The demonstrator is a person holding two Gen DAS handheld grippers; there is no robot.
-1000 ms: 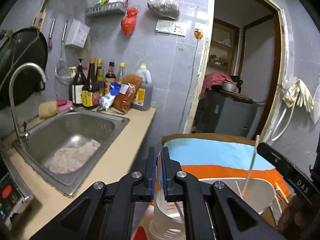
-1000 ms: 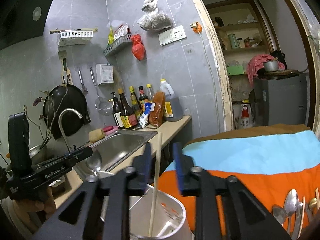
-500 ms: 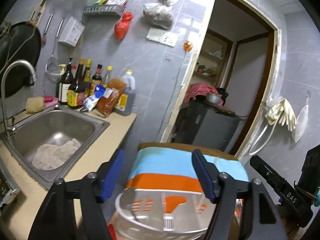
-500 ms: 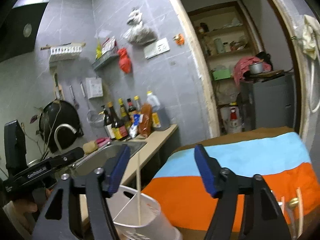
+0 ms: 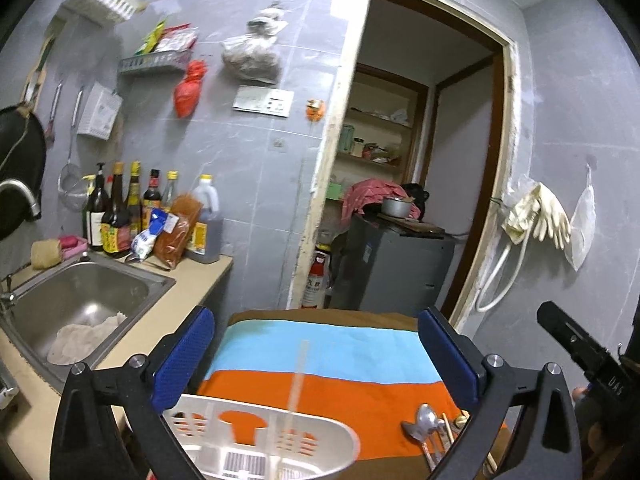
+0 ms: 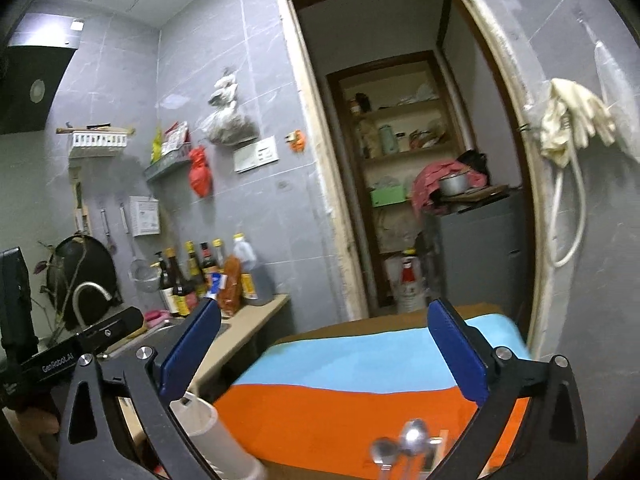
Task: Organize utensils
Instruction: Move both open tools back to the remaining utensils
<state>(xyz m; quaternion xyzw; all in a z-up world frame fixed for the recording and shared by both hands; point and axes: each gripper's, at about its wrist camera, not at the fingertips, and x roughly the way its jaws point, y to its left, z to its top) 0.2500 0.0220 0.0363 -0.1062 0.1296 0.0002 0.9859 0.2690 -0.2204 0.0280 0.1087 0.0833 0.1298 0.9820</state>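
Note:
A white slotted utensil holder stands at the near edge of a cloth striped blue, orange and brown. A pale chopstick leans upright in it. My left gripper is open and empty just above the holder. Metal spoons and chopsticks lie on the cloth to the right. My right gripper is open and empty above the cloth, with the holder at its lower left and the spoons below it.
A steel sink with a rag lies left, sauce bottles behind it on the counter. A doorway with a grey cabinet is straight behind the cloth. Rubber gloves hang on the right wall.
Both grippers opened: the left let go of the holder's rim and the right let go of the chopstick, which now stands in the holder. Both pulled back and up.

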